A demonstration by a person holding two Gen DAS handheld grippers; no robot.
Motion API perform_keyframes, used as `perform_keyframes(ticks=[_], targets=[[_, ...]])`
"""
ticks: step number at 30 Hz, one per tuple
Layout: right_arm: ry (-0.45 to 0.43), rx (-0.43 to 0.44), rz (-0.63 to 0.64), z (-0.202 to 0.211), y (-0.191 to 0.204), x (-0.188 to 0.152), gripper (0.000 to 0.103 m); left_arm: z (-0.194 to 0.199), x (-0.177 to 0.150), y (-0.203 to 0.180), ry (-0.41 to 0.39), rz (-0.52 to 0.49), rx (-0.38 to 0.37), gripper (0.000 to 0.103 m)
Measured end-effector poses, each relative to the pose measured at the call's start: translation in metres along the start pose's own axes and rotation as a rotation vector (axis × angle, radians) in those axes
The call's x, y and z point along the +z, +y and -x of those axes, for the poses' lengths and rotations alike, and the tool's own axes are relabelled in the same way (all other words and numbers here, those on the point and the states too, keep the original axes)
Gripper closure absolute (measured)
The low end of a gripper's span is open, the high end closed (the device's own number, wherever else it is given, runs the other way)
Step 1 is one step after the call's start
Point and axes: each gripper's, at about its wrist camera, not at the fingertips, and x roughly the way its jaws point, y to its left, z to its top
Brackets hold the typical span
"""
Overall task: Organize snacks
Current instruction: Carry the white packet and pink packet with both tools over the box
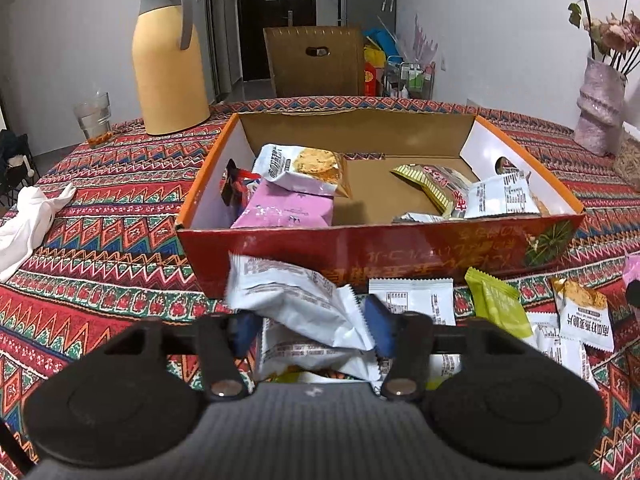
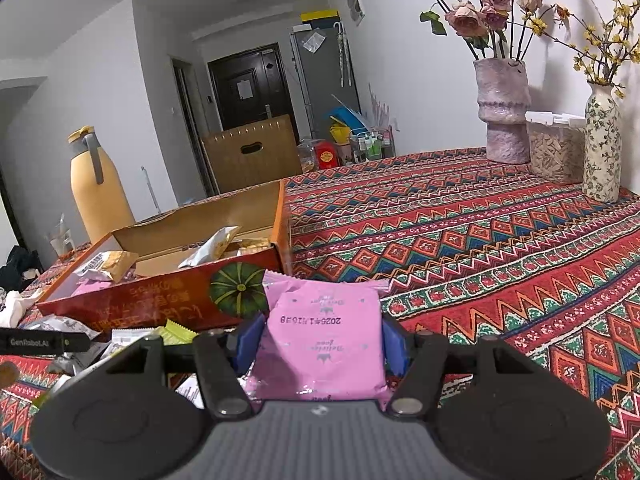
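A red cardboard box [image 1: 360, 240] stands open on the table with several snack packets inside, among them a pink one [image 1: 284, 208]. More packets lie on the cloth in front of it, such as a green one [image 1: 498, 300]. My left gripper [image 1: 310, 320] is shut on a white snack packet [image 1: 296, 296] just in front of the box's near wall. My right gripper [image 2: 322, 340] is shut on a pink snack packet [image 2: 324, 332], to the right of the box [image 2: 160, 304], near its pumpkin-printed corner.
A yellow thermos jug [image 1: 168, 60] and a glass [image 1: 94, 120] stand at the back left. A white cloth [image 1: 24, 224] lies at the left edge. Two flower vases [image 2: 504, 112] and a clear seed jar [image 2: 554, 148] stand at the back right.
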Motion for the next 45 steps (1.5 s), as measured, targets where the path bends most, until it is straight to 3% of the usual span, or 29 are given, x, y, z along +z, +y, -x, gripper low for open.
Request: perform_keyframes(ticks=[1, 4, 16, 29, 45], targets=[[0.000, 0.000, 0.000, 0.000, 0.000, 0.000, 0.042, 0.000, 0.000, 0.001, 0.002, 0.006, -0.003, 0.075], [0.003, 0.002, 0.001, 0.001, 0.000, -0.001, 0.042, 0.000, 0.000, 0.005, 0.002, 0.016, -0.004, 0.084], [-0.004, 0.014, 0.018, 0.006, 0.008, 0.001, 0.042, 0.028, -0.003, 0.011, -0.078, -0.003, -0.022, 0.086], [-0.068, 0.075, 0.074, 0.011, 0.038, 0.022, 0.042, 0.061, 0.019, 0.009, -0.214, -0.027, -0.059, 0.086], [-0.145, 0.151, 0.157, -0.014, 0.087, 0.068, 0.042, 0.047, 0.057, -0.008, -0.293, -0.046, -0.083, 0.086]])
